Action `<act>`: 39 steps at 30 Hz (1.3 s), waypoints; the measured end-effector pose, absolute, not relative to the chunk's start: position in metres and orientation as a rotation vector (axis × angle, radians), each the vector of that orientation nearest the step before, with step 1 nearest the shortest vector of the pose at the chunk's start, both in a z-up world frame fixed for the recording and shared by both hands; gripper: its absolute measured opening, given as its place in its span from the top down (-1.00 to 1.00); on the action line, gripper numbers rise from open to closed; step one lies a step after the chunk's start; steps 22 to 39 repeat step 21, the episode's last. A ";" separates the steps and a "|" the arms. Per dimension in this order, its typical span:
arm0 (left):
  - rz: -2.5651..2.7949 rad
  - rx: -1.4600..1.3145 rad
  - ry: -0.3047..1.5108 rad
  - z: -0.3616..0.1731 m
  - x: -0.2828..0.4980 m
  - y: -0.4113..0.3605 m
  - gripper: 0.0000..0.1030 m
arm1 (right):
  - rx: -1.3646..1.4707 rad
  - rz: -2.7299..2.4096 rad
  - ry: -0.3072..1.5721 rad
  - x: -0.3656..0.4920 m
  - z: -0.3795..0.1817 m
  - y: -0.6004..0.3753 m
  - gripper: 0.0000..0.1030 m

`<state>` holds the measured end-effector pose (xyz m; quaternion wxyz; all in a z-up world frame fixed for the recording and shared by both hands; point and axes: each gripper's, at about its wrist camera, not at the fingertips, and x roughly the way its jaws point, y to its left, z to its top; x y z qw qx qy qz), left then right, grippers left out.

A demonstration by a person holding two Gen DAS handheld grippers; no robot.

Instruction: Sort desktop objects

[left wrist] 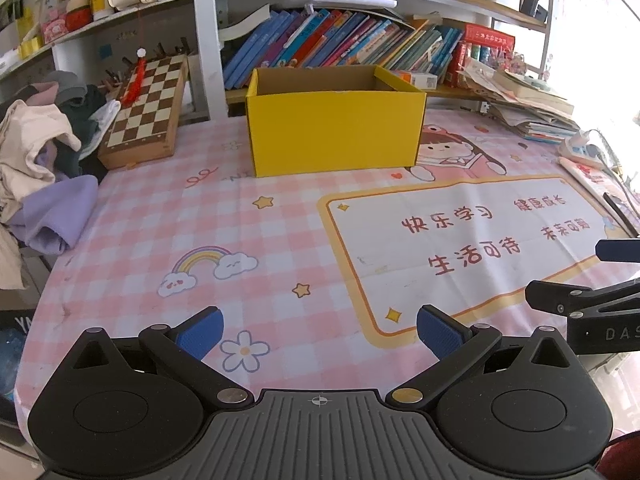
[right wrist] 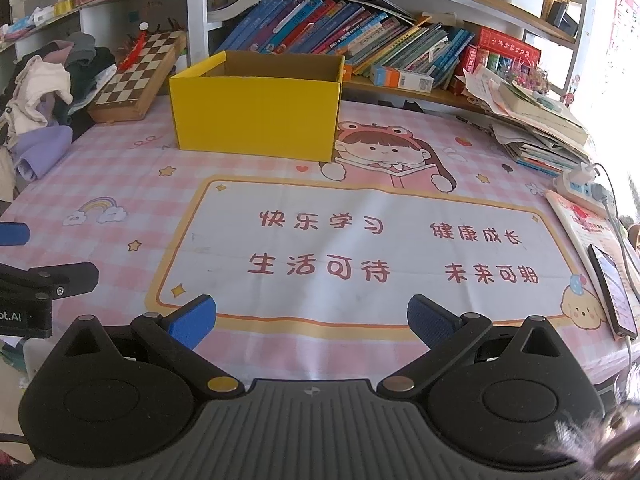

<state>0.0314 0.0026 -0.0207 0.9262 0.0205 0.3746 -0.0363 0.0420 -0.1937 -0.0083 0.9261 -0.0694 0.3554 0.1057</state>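
Across the whole near and middle ground, a pink checked cloth with a cartoon girl and red characters is covering the counter (right wrist: 248, 360). At the far side, a yellow box (right wrist: 256, 120) is standing open-topped on the cloth, in front of the shelf of leaning books (right wrist: 340, 32). To its left, a chessboard (left wrist: 140, 112) is lying beside a heap of clothes (left wrist: 44, 168). At the right edge, stacked papers (right wrist: 540, 124) are piling up, and a phone (right wrist: 612, 292) is lying nearer. Both are hovering low at the near edge: the left hand-held gripper (left wrist: 320, 330) and the right hand-held gripper (right wrist: 312, 320) are each spreading their blue pads wide, gripping nothing.
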 end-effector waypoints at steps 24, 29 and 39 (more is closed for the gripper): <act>-0.038 0.003 0.774 -0.022 0.045 0.000 -1.00 | -0.163 0.246 0.754 0.068 -0.009 -0.199 -1.00; -0.038 0.003 0.774 -0.022 0.045 0.000 -1.00 | -0.163 0.246 0.754 0.068 -0.009 -0.199 -1.00; -0.038 0.003 0.774 -0.022 0.045 0.000 -1.00 | -0.163 0.246 0.754 0.068 -0.009 -0.199 -1.00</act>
